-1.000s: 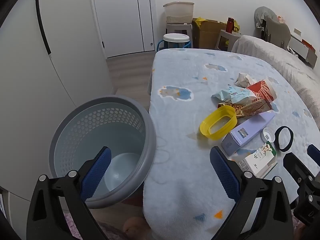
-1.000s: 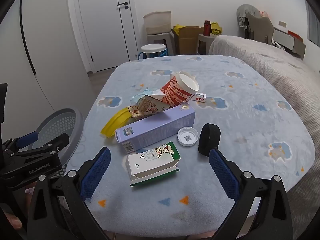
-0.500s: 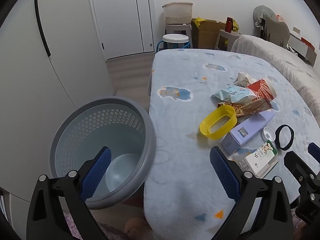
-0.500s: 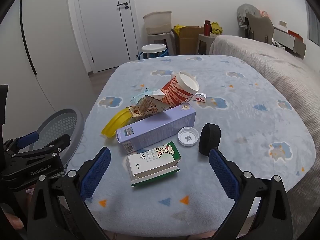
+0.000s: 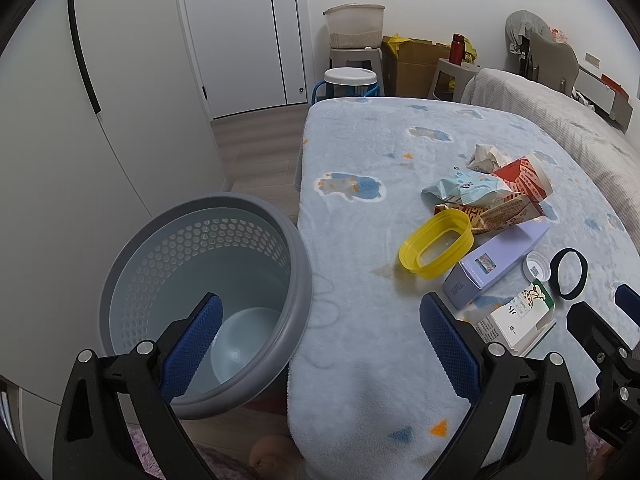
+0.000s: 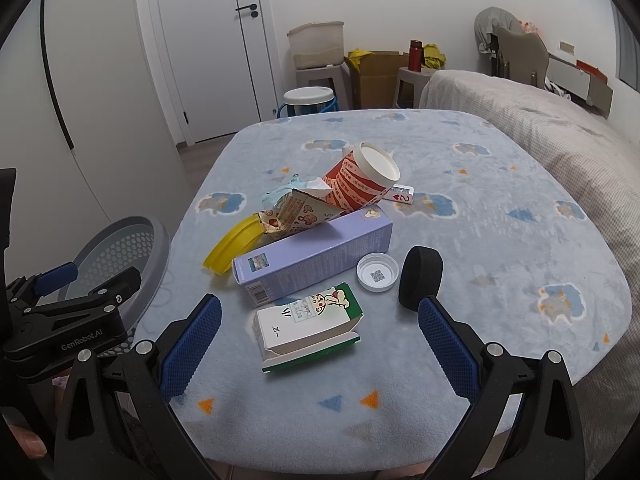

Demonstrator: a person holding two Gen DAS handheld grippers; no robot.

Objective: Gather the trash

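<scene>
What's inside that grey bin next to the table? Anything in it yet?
The grey bin looks empty: its pale blue bottom and perforated wall show, no trash visible. The left gripper's finger covers part of the bottom, so that patch cannot be checked.

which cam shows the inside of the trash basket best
The left wrist view. It looks down into the grey trash basket, showing its perforated wall and pale bottom, with no trash visible inside. In the right wrist view the basket sits at the left edge, partly hidden behind the left gripper, so only its rim and some wall show.
</scene>
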